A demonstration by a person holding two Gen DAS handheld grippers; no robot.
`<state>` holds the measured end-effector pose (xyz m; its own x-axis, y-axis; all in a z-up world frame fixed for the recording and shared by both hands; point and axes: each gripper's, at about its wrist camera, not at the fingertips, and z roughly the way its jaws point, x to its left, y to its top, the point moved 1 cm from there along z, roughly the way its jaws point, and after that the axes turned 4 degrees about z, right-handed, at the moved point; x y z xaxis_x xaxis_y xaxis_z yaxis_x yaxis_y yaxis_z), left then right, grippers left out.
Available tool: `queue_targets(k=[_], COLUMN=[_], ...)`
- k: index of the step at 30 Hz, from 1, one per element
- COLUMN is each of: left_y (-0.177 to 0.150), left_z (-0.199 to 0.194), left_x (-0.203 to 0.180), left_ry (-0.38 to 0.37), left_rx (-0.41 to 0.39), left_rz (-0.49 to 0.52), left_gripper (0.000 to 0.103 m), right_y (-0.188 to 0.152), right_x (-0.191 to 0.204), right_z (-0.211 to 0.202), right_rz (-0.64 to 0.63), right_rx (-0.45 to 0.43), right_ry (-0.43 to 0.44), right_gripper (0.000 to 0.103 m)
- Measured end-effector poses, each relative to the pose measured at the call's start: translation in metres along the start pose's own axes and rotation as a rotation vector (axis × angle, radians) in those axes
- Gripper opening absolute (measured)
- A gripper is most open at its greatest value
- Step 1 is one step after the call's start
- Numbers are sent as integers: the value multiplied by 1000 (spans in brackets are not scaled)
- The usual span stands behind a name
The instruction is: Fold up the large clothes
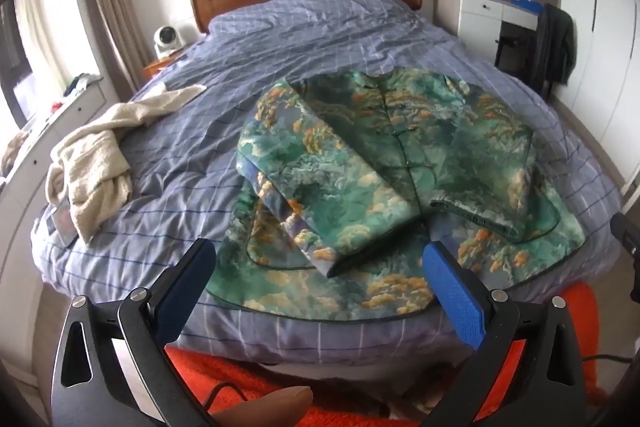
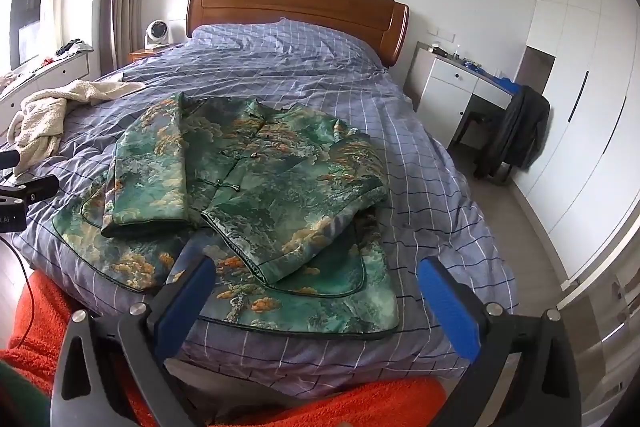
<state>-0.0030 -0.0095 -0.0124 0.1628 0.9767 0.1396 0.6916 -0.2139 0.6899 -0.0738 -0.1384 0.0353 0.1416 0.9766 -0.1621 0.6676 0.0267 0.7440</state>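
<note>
Green-and-orange brocade jacket (image 1: 360,163) lies on the blue checked bed (image 1: 280,39), both sleeves folded in; the body fold remains for you. Left tongs (image 1: 320,267) and right tongs (image 2: 316,287) spread wide, empty.

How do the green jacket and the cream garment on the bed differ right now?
The green jacket lies flat near the foot of the bed with both sleeves folded across its front; the cream garment is crumpled in a heap by the bed's left edge. The jacket is patterned and smooth, the cream garment plain and fluffy. Both rest on the checked blue duvet, untouched by either gripper.
</note>
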Motion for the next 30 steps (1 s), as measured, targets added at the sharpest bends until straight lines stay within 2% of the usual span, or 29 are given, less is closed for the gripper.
queue_targets(k=[9,17,30], left_y=[-1,5,13], left_z=[-4,-14,-10], left_x=[7,36,54], left_ry=[17,60,73], left_rx=[1,29,73], left_rz=[-2,-97,-127], left_gripper=[103,103,103], right_y=[1,14,21], right_x=[2,-13,-27], right_z=[-1,-14,2], right_rz=[-8,20,54], right_rx=[-3,-10,25], right_ry=[-4,-50,-73], right_gripper=[103,103,103])
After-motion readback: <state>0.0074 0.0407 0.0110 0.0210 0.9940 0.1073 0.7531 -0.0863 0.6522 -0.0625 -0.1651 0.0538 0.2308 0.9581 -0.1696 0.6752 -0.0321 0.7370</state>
